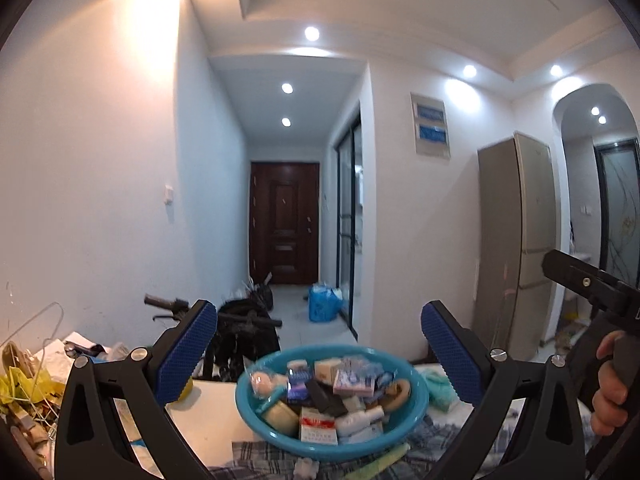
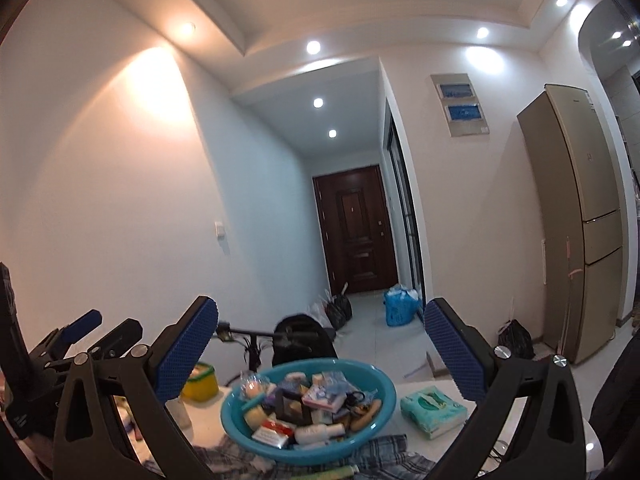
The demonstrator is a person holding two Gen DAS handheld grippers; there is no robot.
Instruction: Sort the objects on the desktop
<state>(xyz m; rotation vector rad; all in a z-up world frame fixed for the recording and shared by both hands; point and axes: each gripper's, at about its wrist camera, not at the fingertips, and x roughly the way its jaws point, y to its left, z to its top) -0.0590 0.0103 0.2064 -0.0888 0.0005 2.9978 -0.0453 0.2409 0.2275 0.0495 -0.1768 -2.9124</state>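
Teal plastic basin (image 1: 416,424) sits low centre in both wrist views, heaped with small items: a red-and-white carton (image 1: 318,431) at its near rim, a pink-white box (image 1: 354,383) near the middle, a white bottle (image 1: 359,421) lying on its side, plus wrapped sachets we can't read because of blur.

Left gripper (image 1: 320,354): we see the jaws spread wide, blue textured pads (image 1: 188,354) facing each other, nothing between them and nothing touched. The basin shows through the gap, beyond the fingertips.

Right gripper (image 2: 322,350): same story, jaws wide apart, pads (image 2: 187,350) bare, no contact with anything. Basin (image 2: 236,424) again lies below and past the tips.

Both tools hang above the table (image 1: 208,420), level with each other. In the left view we catch the right tool's black body at right edge with a hand (image 1: 610,388) wrapped on its grip. In the right view the left tool shows at lower left.

Around the basin: a green wipes pack (image 2: 434,410) to its right on the white top, a yellow-green tub (image 2: 199,383) to its left, plaid cloth (image 2: 392,454) under the near edge. Clutter of paper and a wire hanger (image 1: 36,344) lower left in the left view.
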